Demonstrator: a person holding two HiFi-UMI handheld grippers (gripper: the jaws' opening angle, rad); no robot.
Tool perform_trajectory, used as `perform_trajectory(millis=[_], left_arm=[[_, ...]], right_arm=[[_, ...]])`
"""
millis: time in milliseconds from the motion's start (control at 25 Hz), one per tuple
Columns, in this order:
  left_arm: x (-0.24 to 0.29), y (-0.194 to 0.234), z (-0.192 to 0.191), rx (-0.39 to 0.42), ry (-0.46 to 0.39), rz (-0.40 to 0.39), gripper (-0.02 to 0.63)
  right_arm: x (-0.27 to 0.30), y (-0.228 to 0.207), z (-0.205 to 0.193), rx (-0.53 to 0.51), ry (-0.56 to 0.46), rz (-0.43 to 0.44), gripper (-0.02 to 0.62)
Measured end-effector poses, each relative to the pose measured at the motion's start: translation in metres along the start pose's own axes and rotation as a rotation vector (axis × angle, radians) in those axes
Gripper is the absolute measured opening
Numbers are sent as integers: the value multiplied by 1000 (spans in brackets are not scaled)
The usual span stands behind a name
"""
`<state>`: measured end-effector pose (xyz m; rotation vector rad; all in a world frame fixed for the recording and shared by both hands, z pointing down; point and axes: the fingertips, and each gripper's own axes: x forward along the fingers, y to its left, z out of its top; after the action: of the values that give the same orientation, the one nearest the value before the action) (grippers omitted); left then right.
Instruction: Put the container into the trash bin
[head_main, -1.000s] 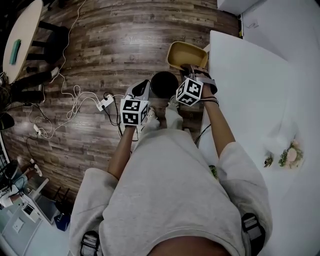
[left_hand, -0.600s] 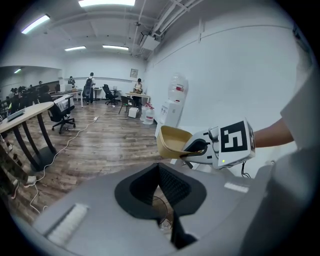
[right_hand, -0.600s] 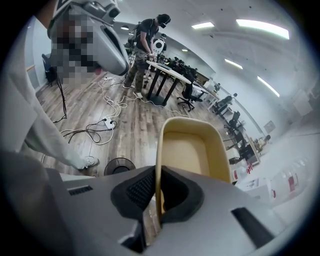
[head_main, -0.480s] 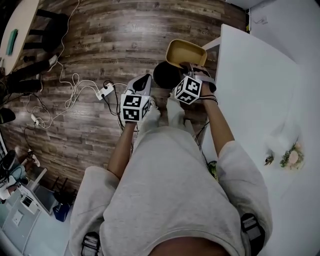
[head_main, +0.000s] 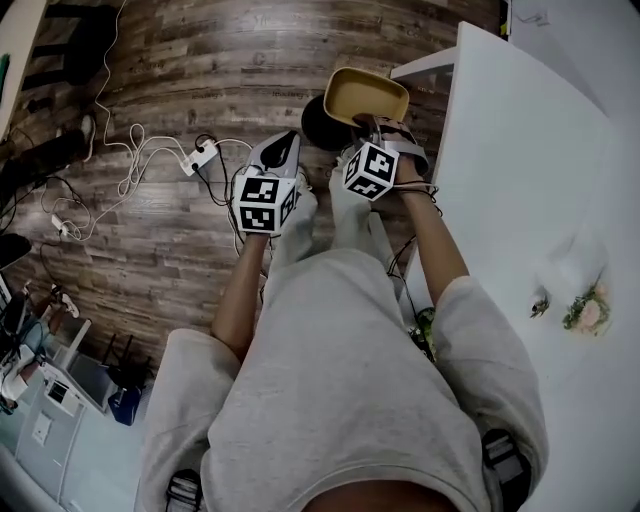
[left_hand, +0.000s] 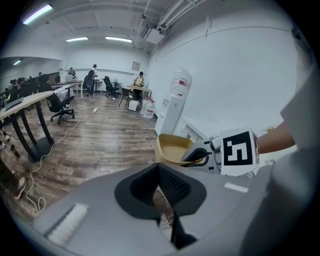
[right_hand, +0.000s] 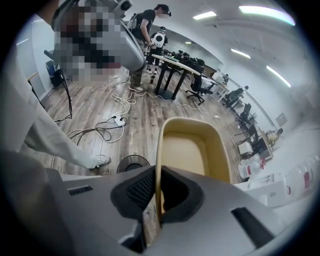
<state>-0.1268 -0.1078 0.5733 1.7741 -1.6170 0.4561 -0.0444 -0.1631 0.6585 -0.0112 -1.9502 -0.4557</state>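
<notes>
Floor (head_main: 200, 60) wood-plank, white table (head_main: 520, 150) rt; R gripper (right_hand: 156, 200) fingers pinch container (right_hand: 189, 155) rim, L gripper (left_hand: 159, 170) fingers closed.

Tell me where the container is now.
Head view, top centre: the container is clamped by its rim in the right gripper, over the floor next to the bin and the table.

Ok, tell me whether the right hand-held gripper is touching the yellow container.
Touching. In the right gripper view the right hand-held gripper clamps the yellow container by its near rim, one pad each side.
</notes>
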Motion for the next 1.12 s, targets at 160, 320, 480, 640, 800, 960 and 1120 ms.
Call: perform_trajectory(millis=[160,320,480,640,800,960,1120], left_arm=[[8,6,-10,-8,15,-2,11],[12,11,-20,-18,30,-2,11],[18,14,-34,-23,46,-6,11],[27,18,-50,-27,59,-14,11],[38,25,-70,-40,81,-17,11],[43,28,-87,-53,91,-18,11],[51,33,-103,-66,99,-23,11]], right_arm=[[16,21,0,7,3,44,25],[28,44,1,3,6,88,25],[40,65,1,5,8,124,25],[54,88,-2,7,14,154,25],[68,108,-6,11,25,187,25],[79,129,-12,16,35,217,25],[93,149,-16,27,42,241,25]])
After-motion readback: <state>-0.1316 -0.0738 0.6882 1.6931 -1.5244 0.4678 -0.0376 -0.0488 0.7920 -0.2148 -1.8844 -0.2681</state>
